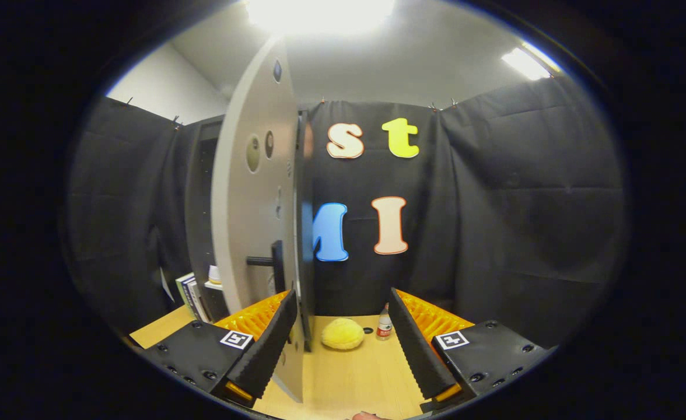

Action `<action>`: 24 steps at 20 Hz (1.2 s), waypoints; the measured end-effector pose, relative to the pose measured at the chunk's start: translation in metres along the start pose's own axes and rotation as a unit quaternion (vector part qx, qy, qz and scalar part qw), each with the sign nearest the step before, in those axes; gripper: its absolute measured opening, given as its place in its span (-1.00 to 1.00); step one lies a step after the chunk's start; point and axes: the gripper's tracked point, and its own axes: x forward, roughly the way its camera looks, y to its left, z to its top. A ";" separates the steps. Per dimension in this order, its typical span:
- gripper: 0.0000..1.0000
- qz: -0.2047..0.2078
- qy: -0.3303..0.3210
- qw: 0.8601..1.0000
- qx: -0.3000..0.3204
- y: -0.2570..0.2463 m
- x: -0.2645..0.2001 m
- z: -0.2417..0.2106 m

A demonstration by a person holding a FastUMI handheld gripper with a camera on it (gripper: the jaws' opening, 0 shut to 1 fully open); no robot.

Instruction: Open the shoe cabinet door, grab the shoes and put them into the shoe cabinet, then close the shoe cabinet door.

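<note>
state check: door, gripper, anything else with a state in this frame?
Grey cabinet door with round holes: swung open, seen nearly edge-on, its edge beside the left finger.
Black bar handle: on the door, untouched.
Gripper: open, fingers apart, gripping nothing.
Fluffy yellow ball: resting on the wooden surface, beyond the fingers.
Small white bottle: upright, cap on.
Books: standing upright left of the door.

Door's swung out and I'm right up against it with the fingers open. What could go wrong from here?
1. The cabinet door stands edge-on just inside the left finger of the open gripper; pushing forward could jam its edge between the fingers or knock it shut.
2. The door handle juts out just above that finger and might snag it.
3. The yellow fluffy object and small bottle lie just ahead on the wooden surface; a low sweep could topple the bottle.
</note>
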 end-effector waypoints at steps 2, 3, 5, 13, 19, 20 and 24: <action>0.96 -0.032 0.002 0.999 0.004 -0.014 0.019 -0.010; 0.96 -0.048 0.003 0.999 0.006 -0.020 0.029 -0.014; 0.95 -0.069 0.010 0.998 0.009 -0.026 0.046 -0.026; 0.81 -0.029 0.053 0.997 0.057 0.012 0.059 -0.052; 0.71 -0.028 0.042 0.999 0.019 0.033 0.053 -0.048; 0.71 -0.016 0.044 0.999 0.023 0.045 0.049 -0.050; 0.71 0.029 0.045 0.998 0.012 0.090 0.047 -0.047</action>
